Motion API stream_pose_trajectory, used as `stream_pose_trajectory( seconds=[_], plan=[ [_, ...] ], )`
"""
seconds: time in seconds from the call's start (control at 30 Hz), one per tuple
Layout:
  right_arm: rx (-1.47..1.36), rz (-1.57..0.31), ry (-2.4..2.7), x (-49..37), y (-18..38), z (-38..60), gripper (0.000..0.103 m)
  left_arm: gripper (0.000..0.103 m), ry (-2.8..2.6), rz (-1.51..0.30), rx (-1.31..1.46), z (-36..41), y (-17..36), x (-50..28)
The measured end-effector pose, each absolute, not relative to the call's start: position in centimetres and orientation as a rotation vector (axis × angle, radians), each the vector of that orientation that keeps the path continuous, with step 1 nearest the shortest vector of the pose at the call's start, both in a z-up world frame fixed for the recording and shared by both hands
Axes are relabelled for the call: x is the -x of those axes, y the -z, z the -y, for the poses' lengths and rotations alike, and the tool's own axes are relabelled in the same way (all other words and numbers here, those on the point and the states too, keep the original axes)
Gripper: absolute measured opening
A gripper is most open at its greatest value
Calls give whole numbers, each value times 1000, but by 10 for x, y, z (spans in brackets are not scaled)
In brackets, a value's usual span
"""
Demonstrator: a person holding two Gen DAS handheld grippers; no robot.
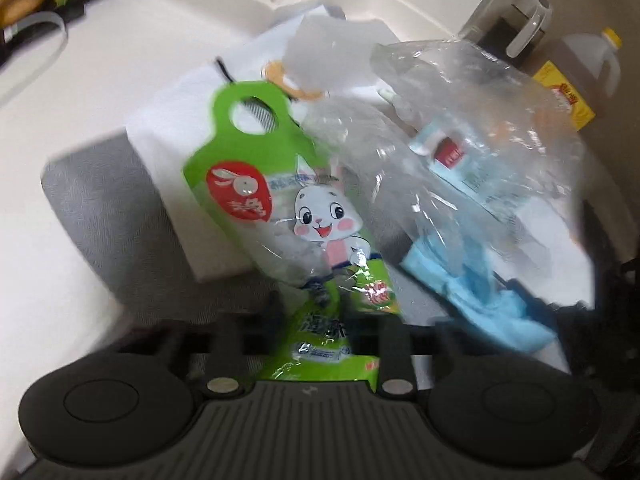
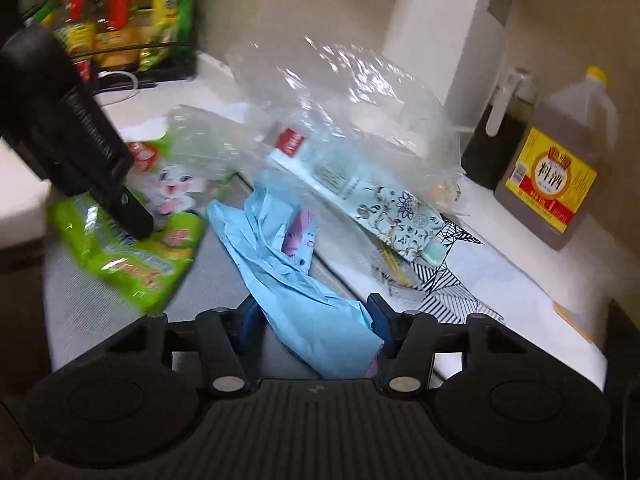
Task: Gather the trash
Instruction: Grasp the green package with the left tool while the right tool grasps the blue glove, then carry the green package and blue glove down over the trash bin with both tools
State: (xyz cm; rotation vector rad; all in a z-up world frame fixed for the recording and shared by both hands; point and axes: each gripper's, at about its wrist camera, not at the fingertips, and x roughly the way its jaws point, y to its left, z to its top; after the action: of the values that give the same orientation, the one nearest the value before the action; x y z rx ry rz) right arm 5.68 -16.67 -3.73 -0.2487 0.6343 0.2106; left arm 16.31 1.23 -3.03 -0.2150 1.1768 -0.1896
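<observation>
Green wrapper (image 1: 304,240) apparently between left jaws.

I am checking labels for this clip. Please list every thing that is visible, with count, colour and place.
green rabbit bag: 1, green, between the left gripper's fingers
blue bag: 1, light blue, between the right gripper's fingers
clear plastic bag: 1, transparent, behind the blue bag
patterned carton: 1, pale blue, under the clear plastic
jug: 1, brown with yellow label, far right
rack of bottles: several, mixed colours, rear left
left gripper: black
right gripper: black
</observation>
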Motion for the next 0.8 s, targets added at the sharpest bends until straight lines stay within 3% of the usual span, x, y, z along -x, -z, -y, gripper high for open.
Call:
stream_pose_trajectory(
  seconds=[0.1, 0.8],
  plan=[
    [227, -603, -201, -36, 32, 168, 57, 20, 225, -1153, 221, -18, 25, -149],
    [46, -452, -60, 57, -5, 195, 57, 19, 396, -841, 286, -68, -34, -36]
  ],
)
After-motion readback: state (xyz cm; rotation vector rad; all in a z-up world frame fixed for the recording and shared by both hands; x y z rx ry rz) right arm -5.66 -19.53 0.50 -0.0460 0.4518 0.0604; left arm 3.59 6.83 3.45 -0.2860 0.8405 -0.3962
